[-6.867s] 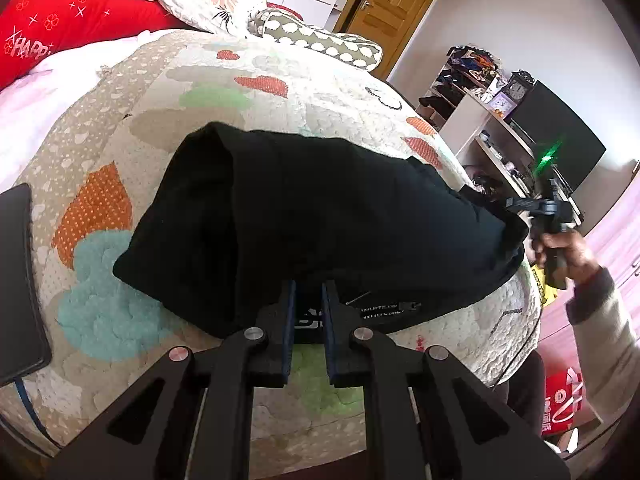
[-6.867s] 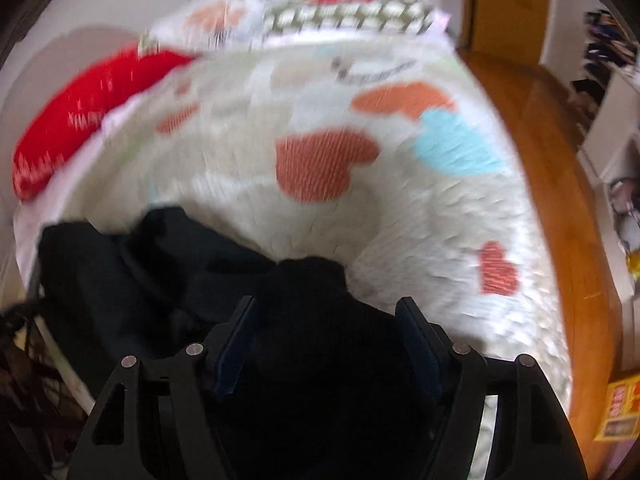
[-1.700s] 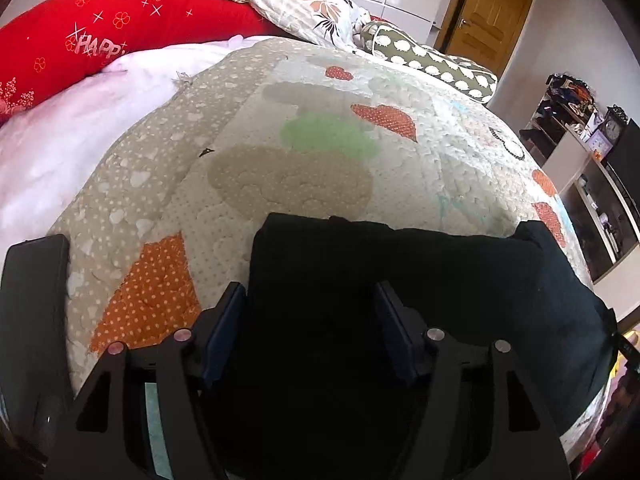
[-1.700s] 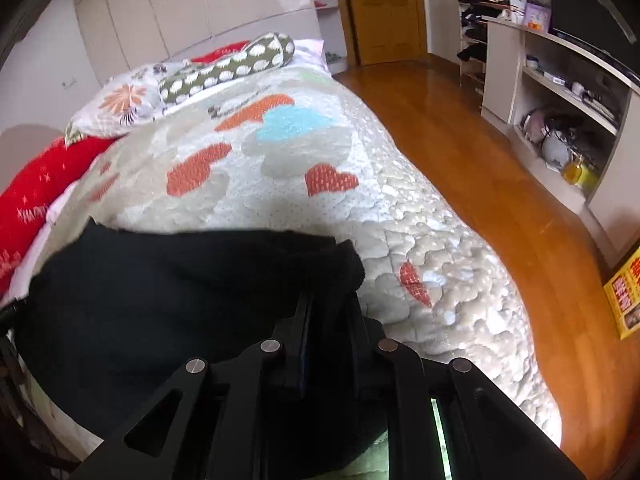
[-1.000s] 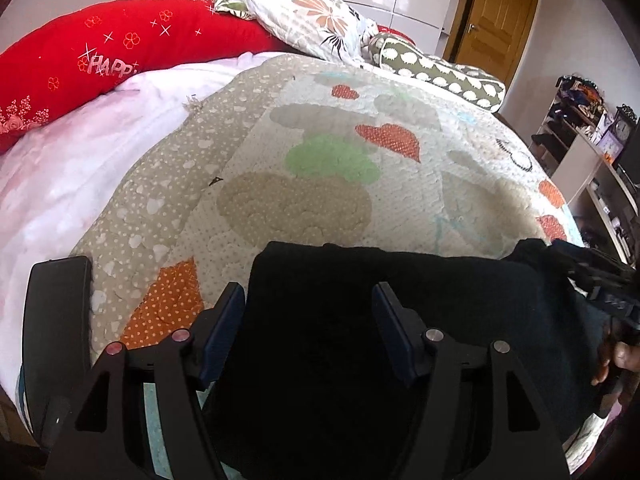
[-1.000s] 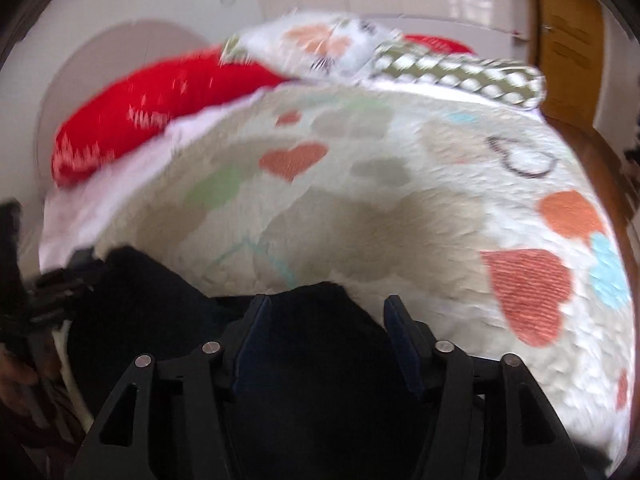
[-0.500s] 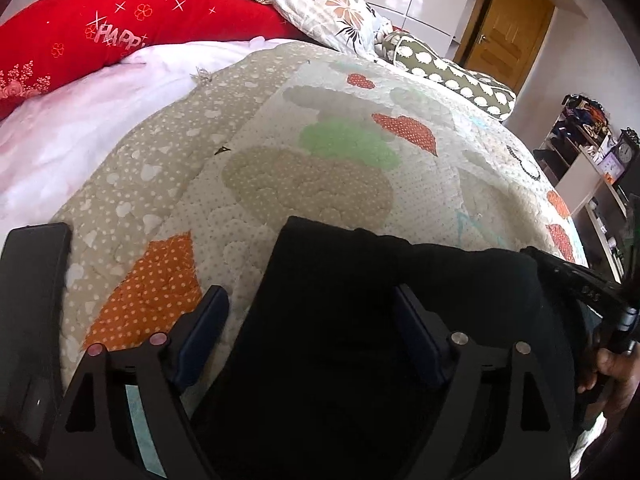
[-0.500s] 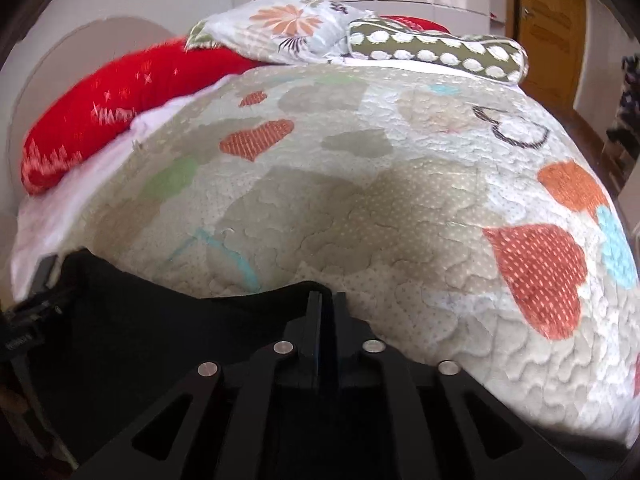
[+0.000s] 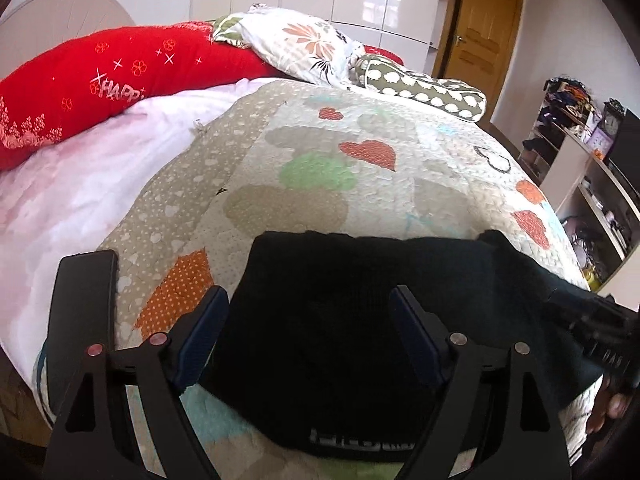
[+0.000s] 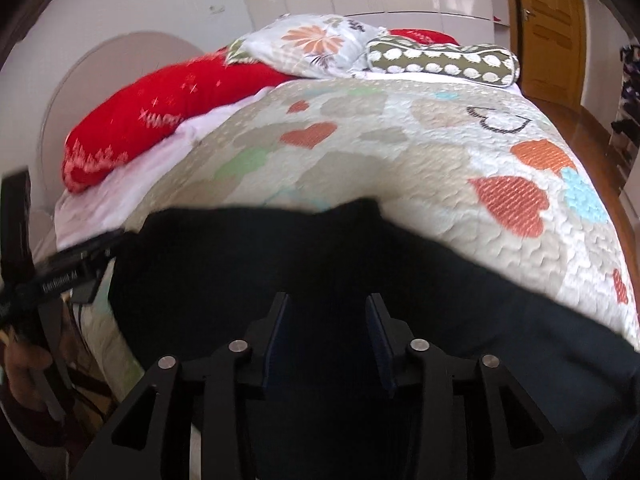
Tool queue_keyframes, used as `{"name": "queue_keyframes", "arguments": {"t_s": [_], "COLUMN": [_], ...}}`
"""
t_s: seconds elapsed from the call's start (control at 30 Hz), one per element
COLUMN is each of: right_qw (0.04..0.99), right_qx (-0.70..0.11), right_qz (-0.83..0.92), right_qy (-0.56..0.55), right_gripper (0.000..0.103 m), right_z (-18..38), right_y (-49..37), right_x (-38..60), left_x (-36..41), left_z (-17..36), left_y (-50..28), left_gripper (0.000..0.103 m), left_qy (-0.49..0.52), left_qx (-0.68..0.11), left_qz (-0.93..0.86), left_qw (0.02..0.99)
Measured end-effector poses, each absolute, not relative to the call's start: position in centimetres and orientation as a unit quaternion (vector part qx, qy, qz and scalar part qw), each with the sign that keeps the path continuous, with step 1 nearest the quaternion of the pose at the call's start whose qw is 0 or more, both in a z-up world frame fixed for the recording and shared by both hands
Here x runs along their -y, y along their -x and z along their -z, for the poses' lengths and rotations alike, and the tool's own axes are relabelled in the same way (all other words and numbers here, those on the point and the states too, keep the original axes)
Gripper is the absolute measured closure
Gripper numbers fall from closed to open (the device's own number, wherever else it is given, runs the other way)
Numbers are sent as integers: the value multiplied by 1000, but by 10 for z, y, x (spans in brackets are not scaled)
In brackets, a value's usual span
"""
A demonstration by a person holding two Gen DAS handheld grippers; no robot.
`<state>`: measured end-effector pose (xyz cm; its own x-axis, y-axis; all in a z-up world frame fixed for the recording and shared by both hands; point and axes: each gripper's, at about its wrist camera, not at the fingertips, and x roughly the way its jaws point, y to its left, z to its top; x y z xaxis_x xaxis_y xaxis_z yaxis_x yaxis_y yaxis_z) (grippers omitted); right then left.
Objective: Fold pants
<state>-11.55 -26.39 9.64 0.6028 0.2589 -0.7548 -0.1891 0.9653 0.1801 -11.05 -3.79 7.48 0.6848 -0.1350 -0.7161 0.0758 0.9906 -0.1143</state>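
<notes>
The black pants [image 9: 344, 320] lie folded into a wide flat bundle on the heart-patterned quilt [image 9: 312, 184], near the bed's front edge. My left gripper [image 9: 308, 300] is open, its jaws wide apart over the bundle's left part, holding nothing. In the right wrist view the pants [image 10: 280, 264] fill the lower frame. My right gripper [image 10: 326, 304] is open, its jaws apart over the black cloth. The right gripper also shows at the left wrist view's right edge [image 9: 600, 328].
A red bolster [image 9: 100, 80], a floral pillow [image 9: 296, 48] and a dotted green bolster [image 9: 424, 88] lie at the head of the bed. A black phone [image 9: 82, 304] lies on the white sheet at left. Shelves [image 9: 592, 184] and a wooden door [image 9: 480, 40] stand to the right.
My right gripper was shut half a second ago and now stands open over the pants. My left gripper stays open and has pulled back a little. The pants lie still.
</notes>
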Motion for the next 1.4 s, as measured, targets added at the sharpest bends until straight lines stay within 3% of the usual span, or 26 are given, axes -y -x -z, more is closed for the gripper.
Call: {"name": "queue_keyframes", "arguments": {"t_s": [0.9,1.4], "right_qw": [893,903], "right_qx": [-443,-426], "right_qz": [-83,-49], "right_qy": [-21,-14], "right_gripper": [46,41], "right_z": [-61,-84], "right_y": [137,154], "right_x": [243,255], "left_x": [51,59], "left_z": [-28,-67], "left_y": [143,154], "left_gripper": [15,15], "left_qy": [11,12], "left_qx": [-422,-391], "left_qz": [72,90], "left_qw": [904,916]}}
